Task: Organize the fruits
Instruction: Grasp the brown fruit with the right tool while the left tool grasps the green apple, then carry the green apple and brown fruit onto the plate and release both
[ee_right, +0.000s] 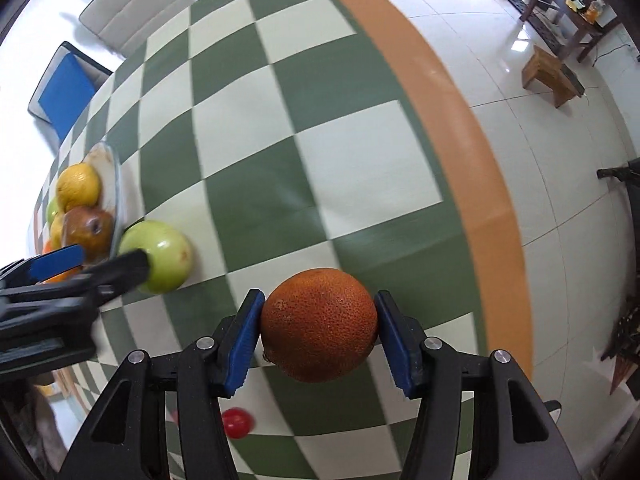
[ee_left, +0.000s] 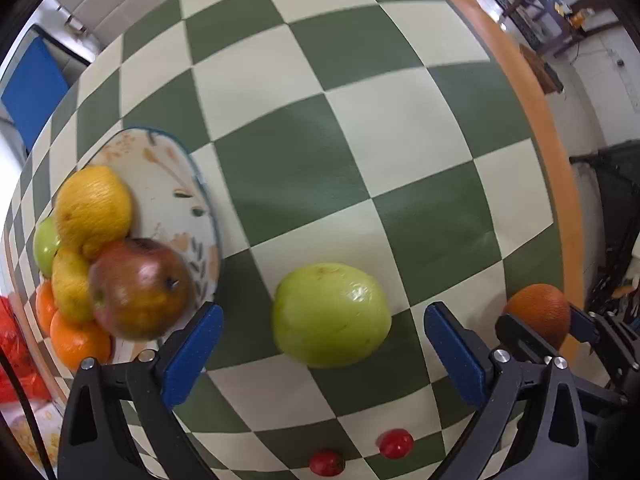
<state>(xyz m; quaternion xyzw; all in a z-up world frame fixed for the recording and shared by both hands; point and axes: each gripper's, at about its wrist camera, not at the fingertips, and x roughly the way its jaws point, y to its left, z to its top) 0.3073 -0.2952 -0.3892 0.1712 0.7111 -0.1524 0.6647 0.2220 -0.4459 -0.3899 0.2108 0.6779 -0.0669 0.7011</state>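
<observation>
A large green apple (ee_left: pixel 331 314) lies on the checked tablecloth between the wide-apart blue pads of my left gripper (ee_left: pixel 323 354), which do not touch it. My right gripper (ee_right: pixel 319 338) is shut on a dark orange (ee_right: pixel 320 324), both pads pressed on its sides; the orange (ee_left: pixel 540 312) also shows at the right of the left wrist view. A patterned plate (ee_left: pixel 168 184) at the left holds a red apple (ee_left: pixel 138 286), a yellow citrus (ee_left: pixel 93 204), oranges and a green fruit. In the right wrist view the left gripper (ee_right: pixel 92 266) hangs over the green apple (ee_right: pixel 162 254).
Two small red tomatoes (ee_left: pixel 396 443) (ee_left: pixel 326 462) lie near the table's front. The table's orange border (ee_right: pixel 452 120) runs along the right, with tiled floor beyond. Chairs (ee_right: pixel 132 8) stand at the far side. A red bag (ee_left: pixel 16 356) sits at the left edge.
</observation>
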